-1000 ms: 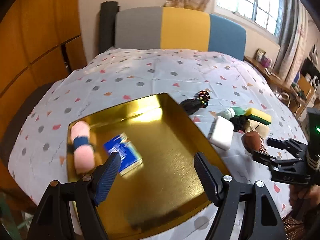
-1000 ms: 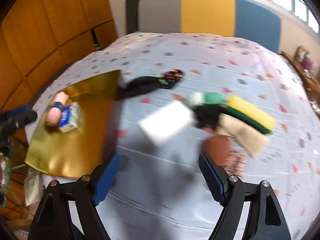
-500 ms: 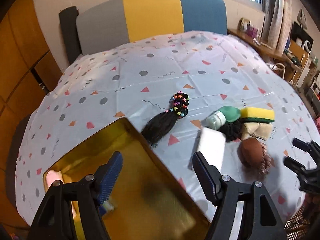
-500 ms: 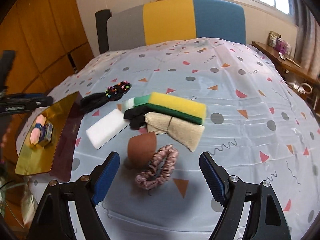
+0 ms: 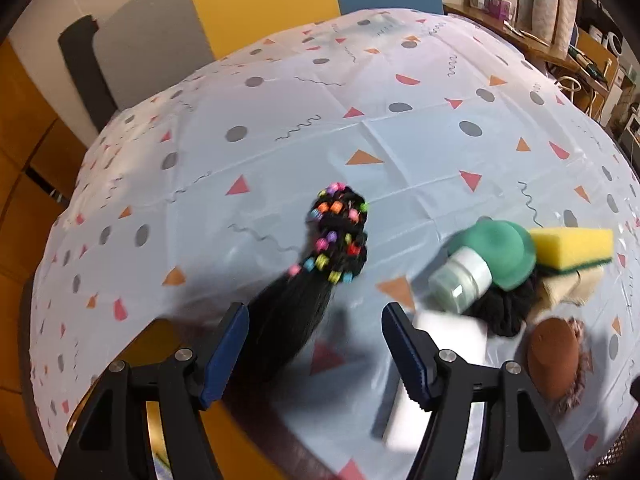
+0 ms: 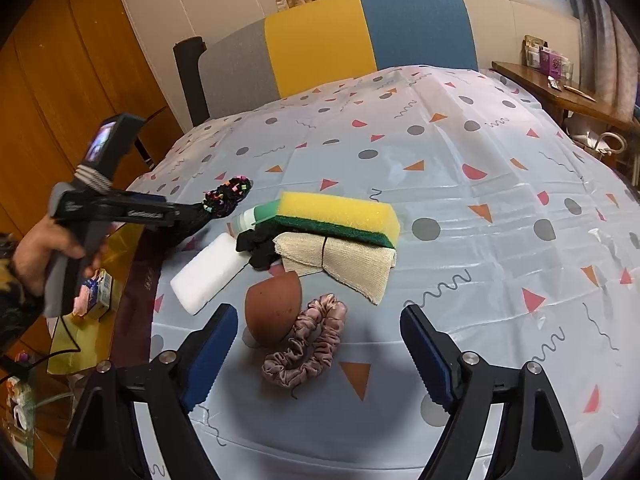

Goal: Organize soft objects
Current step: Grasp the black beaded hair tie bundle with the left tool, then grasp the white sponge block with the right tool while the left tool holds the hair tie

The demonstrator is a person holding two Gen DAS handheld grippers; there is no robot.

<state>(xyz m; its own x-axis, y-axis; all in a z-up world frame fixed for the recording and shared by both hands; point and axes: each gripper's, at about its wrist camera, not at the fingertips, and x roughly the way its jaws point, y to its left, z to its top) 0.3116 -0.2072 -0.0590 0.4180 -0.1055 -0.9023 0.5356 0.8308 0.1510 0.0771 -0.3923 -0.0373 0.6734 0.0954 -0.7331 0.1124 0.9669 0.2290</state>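
Note:
My left gripper (image 5: 316, 328) is open, its jaws on either side of a black hair piece with coloured beads (image 5: 338, 236); it also shows in the right wrist view (image 6: 172, 214). My right gripper (image 6: 318, 330) is open above a pink scrunchie (image 6: 306, 344) and a brown sponge (image 6: 274, 304). Close by lie a white foam block (image 6: 208, 272), a yellow-green sponge (image 6: 340, 218), a beige cloth (image 6: 344, 258), a black scrunchie (image 6: 258, 246) and a small green-capped bottle (image 5: 464, 280). The gold tray (image 6: 68, 344) at the left holds a pink item and a small blue box (image 6: 96, 290).
The table has a light cloth with dots and triangles (image 6: 460, 184). A grey, yellow and blue chair back (image 6: 340, 40) stands behind it. Wooden cabinets (image 6: 60, 80) are at the left, a wooden side shelf (image 6: 560, 92) at the right.
My left gripper has moved from over the gold tray to the beaded hair piece. My right gripper has shifted right and now sits over the scrunchie and brown sponge.

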